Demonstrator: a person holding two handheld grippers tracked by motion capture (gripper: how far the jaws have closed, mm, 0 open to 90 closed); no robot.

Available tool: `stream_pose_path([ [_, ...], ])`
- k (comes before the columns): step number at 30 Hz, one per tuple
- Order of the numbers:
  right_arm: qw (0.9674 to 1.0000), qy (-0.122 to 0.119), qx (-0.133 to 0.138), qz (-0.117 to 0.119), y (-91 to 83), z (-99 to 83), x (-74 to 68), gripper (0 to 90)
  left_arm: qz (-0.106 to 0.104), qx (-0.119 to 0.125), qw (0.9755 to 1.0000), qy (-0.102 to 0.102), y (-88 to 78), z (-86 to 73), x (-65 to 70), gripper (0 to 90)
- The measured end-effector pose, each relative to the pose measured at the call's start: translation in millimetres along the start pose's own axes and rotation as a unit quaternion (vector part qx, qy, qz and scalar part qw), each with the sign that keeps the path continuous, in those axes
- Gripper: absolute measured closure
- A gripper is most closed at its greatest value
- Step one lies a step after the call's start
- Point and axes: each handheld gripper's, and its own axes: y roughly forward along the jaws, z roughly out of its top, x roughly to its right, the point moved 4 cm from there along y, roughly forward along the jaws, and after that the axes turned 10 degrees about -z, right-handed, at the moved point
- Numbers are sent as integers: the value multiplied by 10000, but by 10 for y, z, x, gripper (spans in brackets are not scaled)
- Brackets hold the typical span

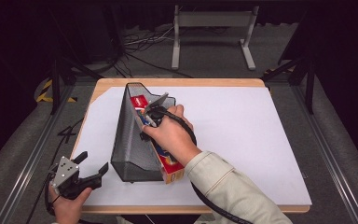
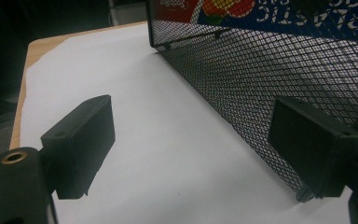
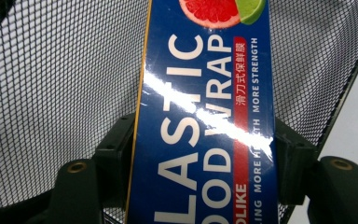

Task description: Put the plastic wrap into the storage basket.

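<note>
White-covered table [image 1: 242, 140]; black mesh holder [image 1: 128, 140] lying on it, a long plastic-wrap box [image 3: 205, 130] resting in the holder with its near end sticking out. Right gripper [image 3: 204, 158] clamps the box across its width; left gripper [image 1: 89, 169] hangs wide, empty, beside the holder's near corner. Likely seating the box: keep it parallel to the mesh wall and steady the holder if it skids.

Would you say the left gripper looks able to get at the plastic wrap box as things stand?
Probably not directly. The left gripper, open, sits outside the mesh holder, whose wall stands between it and the plastic wrap box. The right gripper already clamps that box; only the box's near end pokes out.
</note>
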Motion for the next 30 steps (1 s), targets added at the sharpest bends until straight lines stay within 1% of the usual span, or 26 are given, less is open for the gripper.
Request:
stream_pose_path([
  [3,9999,6,-127,15,34,-1,-12,366,11,-5,10000,-7,-4,-1,-1,154],
  [12,9998,-30,-214,-9,86,38,-8,355,12,9,10000,-24,-2,-4,-6,154],
  [15,9996,-104,-239,-50,99,47,-13,349,10,-5,10000,-19,-1,-5,-4,154],
  [17,9994,-179,-280,-13,109,52,-12,326,11,-3,10000,-24,-3,-3,-1,154],
  [18,9994,-246,-227,7,106,62,-14,304,12,0,10000,-27,-3,-3,-1,154],
  [20,9995,-315,-9,-7,82,90,-18,280,10,-12,10000,-21,-2,-4,-3,154],
  [22,9990,-458,-6,-1,75,86,-30,237,8,-4,10000,-26,-1,-3,0,154],
  [23,9989,-460,0,-6,81,82,-36,226,10,-10,10000,-20,-5,-1,1,154],
  [25,9985,-552,16,-41,101,68,-34,219,8,1,10000,-16,-7,1,2,154],
  [27,9985,-544,-4,1,111,62,-28,211,10,10,10000,-33,-7,1,0,154],
  [28,9987,-504,14,51,106,65,-20,209,10,8,10000,-31,-6,1,0,154],
  [30,9987,-503,64,63,98,70,-10,193,8,5,10000,-28,-5,1,1,154],
])
